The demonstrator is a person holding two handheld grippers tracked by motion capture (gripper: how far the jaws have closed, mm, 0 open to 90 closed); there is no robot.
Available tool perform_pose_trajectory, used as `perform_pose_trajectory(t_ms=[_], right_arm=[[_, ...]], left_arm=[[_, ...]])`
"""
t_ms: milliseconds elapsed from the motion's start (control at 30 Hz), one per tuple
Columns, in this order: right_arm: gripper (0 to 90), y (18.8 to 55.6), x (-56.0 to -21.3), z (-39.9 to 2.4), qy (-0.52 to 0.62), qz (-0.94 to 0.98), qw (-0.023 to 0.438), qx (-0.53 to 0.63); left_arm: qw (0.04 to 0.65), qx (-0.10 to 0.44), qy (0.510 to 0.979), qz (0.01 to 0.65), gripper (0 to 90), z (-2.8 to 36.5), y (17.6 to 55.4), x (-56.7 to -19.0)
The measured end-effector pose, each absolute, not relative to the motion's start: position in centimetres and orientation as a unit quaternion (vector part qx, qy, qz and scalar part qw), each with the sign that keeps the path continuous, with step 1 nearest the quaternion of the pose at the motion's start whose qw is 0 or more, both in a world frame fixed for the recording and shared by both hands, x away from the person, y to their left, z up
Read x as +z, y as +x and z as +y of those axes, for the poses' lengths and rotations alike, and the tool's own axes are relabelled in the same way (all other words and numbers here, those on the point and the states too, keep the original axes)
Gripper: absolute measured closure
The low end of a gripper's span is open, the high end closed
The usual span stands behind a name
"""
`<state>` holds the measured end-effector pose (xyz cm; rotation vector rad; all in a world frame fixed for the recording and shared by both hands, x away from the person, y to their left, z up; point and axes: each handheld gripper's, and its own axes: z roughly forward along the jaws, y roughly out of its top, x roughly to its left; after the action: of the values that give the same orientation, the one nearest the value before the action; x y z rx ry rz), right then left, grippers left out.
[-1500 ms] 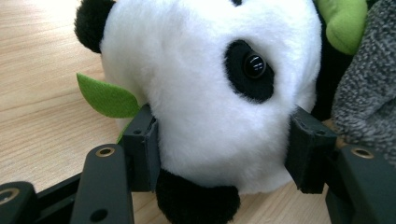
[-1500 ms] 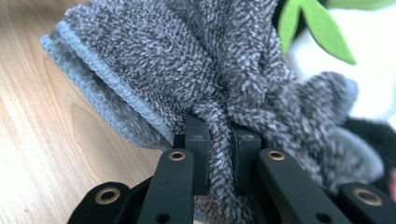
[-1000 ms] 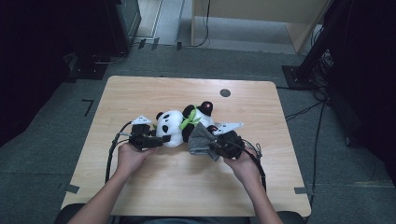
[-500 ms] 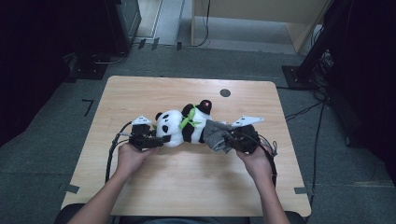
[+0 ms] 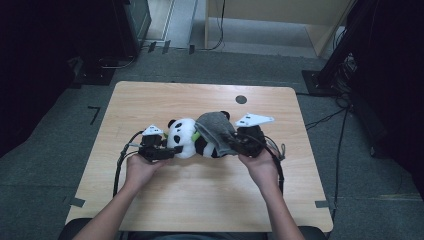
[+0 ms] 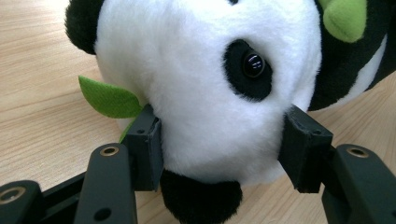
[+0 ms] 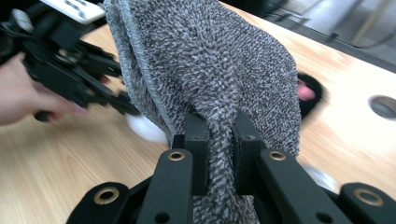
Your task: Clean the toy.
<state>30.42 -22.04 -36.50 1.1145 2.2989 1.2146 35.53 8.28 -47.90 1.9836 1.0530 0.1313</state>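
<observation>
Panda [image 6: 210, 88] eye fills the left gripper view.

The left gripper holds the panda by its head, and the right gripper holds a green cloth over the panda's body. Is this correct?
Not quite: the cloth is grey, not green, as the right gripper view shows. The rest stands: the left gripper holds the panda by its head, and the right gripper holds the cloth over the panda's body.

One plush panda [image 5: 184, 138], one grey towel [image 5: 216, 131], two claws, left claw [image 5: 167, 150], right claw [image 5: 231, 142], one table [image 5: 200, 200]
</observation>
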Motion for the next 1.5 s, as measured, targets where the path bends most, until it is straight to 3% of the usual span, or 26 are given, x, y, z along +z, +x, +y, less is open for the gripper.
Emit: perform_pose_trajectory(t_ms=[200, 333, 600, 1133, 1500], right_arm=[[81.3, 31.9, -36.7, -16.1, 0.359, 0.825, 0.146, 0.412], [81.3, 33.4, -38.6, -12.2, 0.36, 0.843, 0.163, 0.366], [81.2, 34.2, -42.0, -9.1, 0.36, 0.852, 0.175, 0.338], [81.8, 31.4, -45.0, -13.2, 0.333, 0.879, 0.152, 0.306], [81.8, 30.4, -46.2, -18.2, 0.355, 0.875, 0.124, 0.305]], left_arm=[[0.438, 0.052, 0.792, 0.422, 40.4, 8.3, 35.5, -47.9], [0.444, 0.052, 0.789, 0.422, 40.2, 8.4, 35.4, -48.0], [0.437, 0.052, 0.788, 0.43, 40.9, 8.5, 35.5, -48.1], [0.441, 0.027, 0.783, 0.437, 41.3, 8.8, 36.0, -48.0], [0.424, 0.045, 0.798, 0.426, 42.3, 8.3, 35.8, -47.8]])
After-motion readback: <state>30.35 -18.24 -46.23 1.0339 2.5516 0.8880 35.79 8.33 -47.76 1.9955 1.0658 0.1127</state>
